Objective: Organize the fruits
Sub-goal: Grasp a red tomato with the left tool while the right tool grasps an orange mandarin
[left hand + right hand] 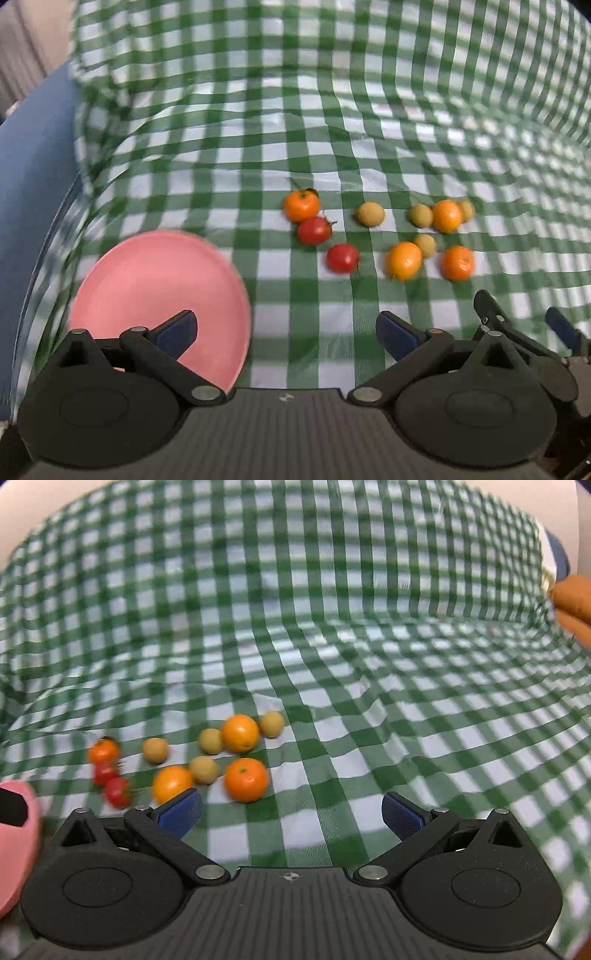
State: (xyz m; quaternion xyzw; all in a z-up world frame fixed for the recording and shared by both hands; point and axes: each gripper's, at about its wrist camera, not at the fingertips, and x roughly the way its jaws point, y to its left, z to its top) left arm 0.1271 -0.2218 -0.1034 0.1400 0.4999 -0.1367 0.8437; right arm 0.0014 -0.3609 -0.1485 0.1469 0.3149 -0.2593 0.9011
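Observation:
Fruits lie loose on a green-checked cloth [295,122]: several oranges such as one [403,260] near the front, two red tomatoes [342,258], and several small tan round fruits [370,213]. A pink plate [147,280] sits left of them. My left gripper [286,334] is open and empty, its left finger over the plate. The right wrist view shows the same oranges [246,779], tomatoes [117,792] and tan fruits [155,750]. My right gripper [291,812] is open and empty, just short of the nearest oranges. Its black body [517,332] shows at the left view's right edge.
A blue padded surface [33,177] borders the cloth on the left. The cloth rises in folds behind the fruits. Orange objects [572,598] lie at the far right edge. The plate's rim [22,834] shows at the right view's left edge. Bare cloth [443,738] stretches right of the fruits.

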